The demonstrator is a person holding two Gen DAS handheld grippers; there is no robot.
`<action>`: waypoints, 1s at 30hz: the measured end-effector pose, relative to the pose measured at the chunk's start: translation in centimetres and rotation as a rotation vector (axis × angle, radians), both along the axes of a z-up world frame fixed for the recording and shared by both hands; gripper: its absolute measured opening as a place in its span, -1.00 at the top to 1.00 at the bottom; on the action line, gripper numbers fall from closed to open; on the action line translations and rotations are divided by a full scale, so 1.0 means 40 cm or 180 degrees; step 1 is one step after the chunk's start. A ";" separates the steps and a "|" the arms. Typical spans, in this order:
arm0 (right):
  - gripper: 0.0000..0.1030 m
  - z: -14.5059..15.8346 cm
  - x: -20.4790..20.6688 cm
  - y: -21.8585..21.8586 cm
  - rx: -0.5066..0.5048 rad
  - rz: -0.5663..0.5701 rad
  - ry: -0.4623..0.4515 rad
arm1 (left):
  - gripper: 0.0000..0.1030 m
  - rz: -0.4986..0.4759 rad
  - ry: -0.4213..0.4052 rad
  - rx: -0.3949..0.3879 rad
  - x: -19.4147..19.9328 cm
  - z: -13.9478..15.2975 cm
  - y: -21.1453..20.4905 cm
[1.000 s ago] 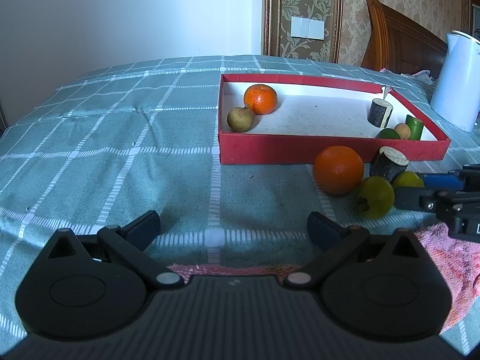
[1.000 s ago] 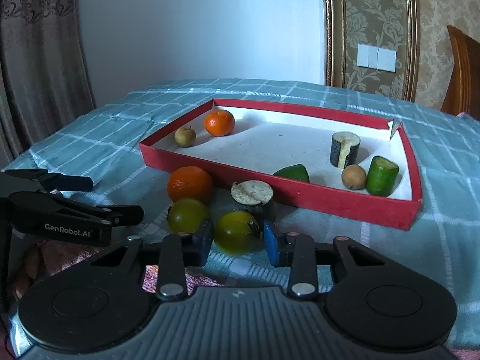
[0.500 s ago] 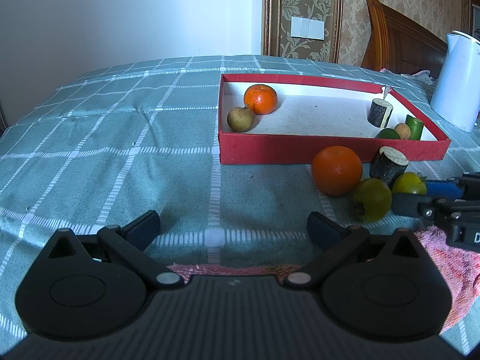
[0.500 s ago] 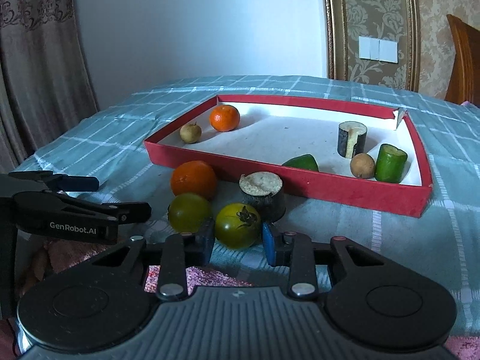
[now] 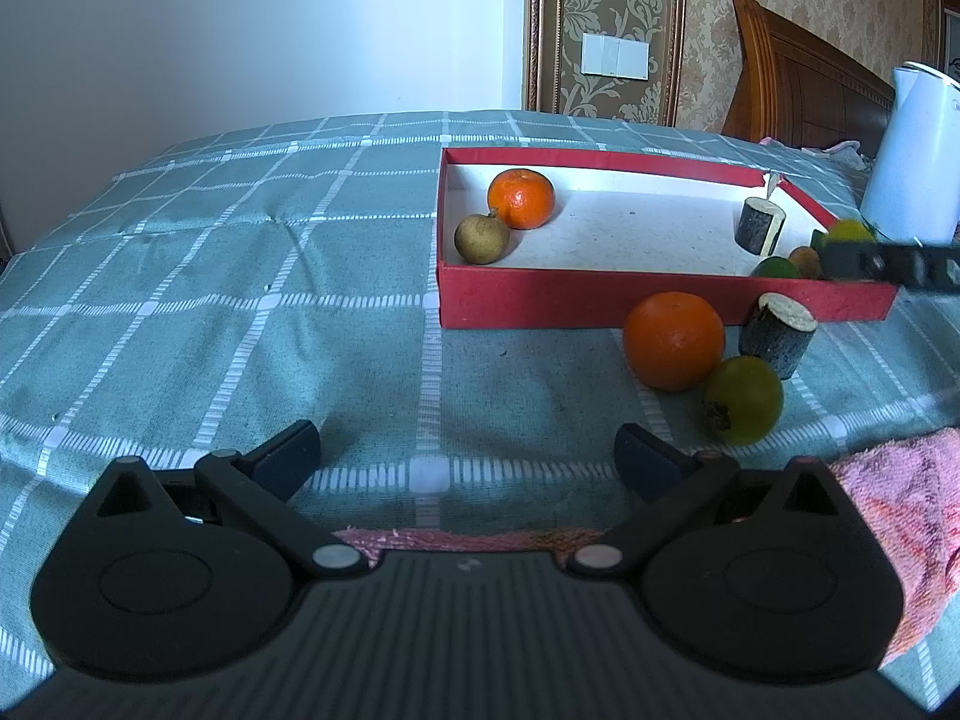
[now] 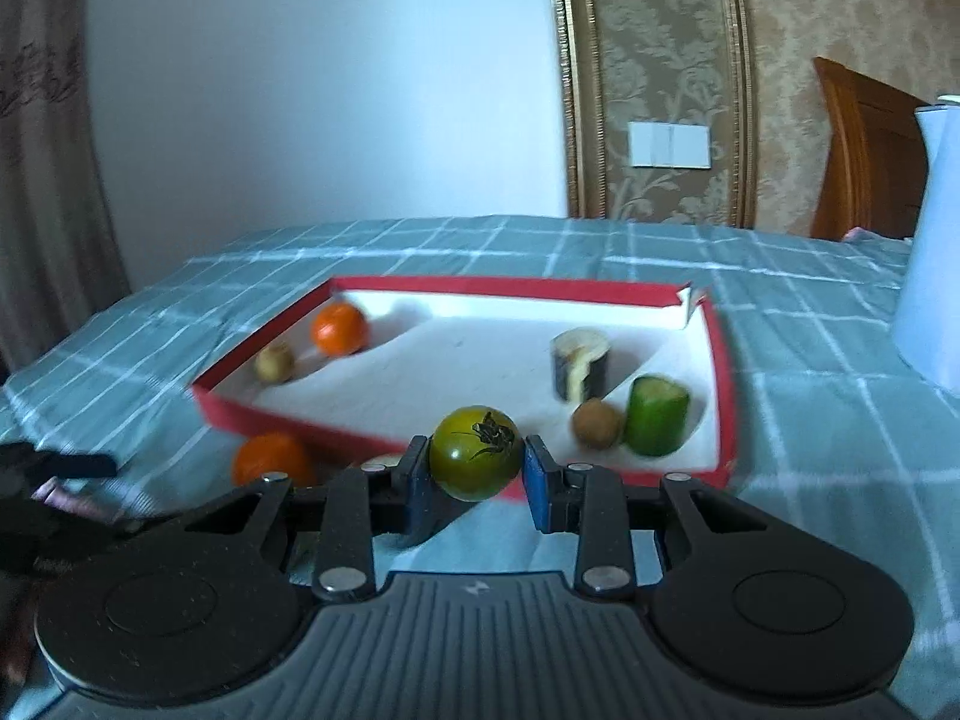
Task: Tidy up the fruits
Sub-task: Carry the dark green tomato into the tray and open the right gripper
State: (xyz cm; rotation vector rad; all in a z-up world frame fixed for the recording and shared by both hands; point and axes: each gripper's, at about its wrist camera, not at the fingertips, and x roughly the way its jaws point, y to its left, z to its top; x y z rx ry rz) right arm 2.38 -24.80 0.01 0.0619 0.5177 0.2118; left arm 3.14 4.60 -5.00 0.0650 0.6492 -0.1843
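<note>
My right gripper (image 6: 477, 477) is shut on a green tomato (image 6: 477, 453) and holds it in the air near the front wall of the red tray (image 6: 723, 372); in the left wrist view that gripper (image 5: 852, 252) hangs over the tray's right end. Inside the tray lie a mandarin (image 5: 520, 199), a small brown fruit (image 5: 482, 238), a dark cut stub (image 5: 761, 225), a green piece (image 6: 657, 423) and another brown fruit (image 6: 597, 423). On the cloth before the tray sit an orange (image 5: 673, 341), a second green tomato (image 5: 744, 400) and a dark stub (image 5: 778, 342). My left gripper (image 5: 467, 456) stands open over bare cloth.
A white kettle (image 5: 915, 156) stands at the right beyond the tray. A pink towel (image 5: 894, 516) lies at the near right. The teal checked cloth (image 5: 240, 300) covers the table, with a wooden chair back (image 5: 804, 78) and wall behind.
My right gripper lifted the green tomato off the cloth and carried it up and towards the tray's right part. The left gripper kept still.
</note>
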 end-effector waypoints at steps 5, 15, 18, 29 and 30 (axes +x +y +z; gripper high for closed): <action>0.38 0.001 0.083 -0.014 0.0023 -0.0089 0.0074 | -1.00 0.0000 0.0000 0.0001 0.000 0.000 0.000; 0.38 -0.041 0.208 0.016 -0.0134 -0.0125 0.0263 | -1.00 0.0000 0.0000 0.0001 0.000 0.000 -0.001; 0.38 -0.053 0.229 0.024 -0.0154 -0.0122 0.0302 | -1.00 -0.0001 0.0000 0.0001 0.000 0.000 0.000; 0.38 -0.064 0.240 0.032 -0.0201 -0.0138 0.0304 | -1.00 -0.0001 0.0000 0.0001 -0.001 0.000 -0.001; 0.38 -0.064 0.239 0.032 -0.0205 -0.0138 0.0300 | -1.00 -0.0001 0.0000 0.0001 -0.001 0.000 -0.001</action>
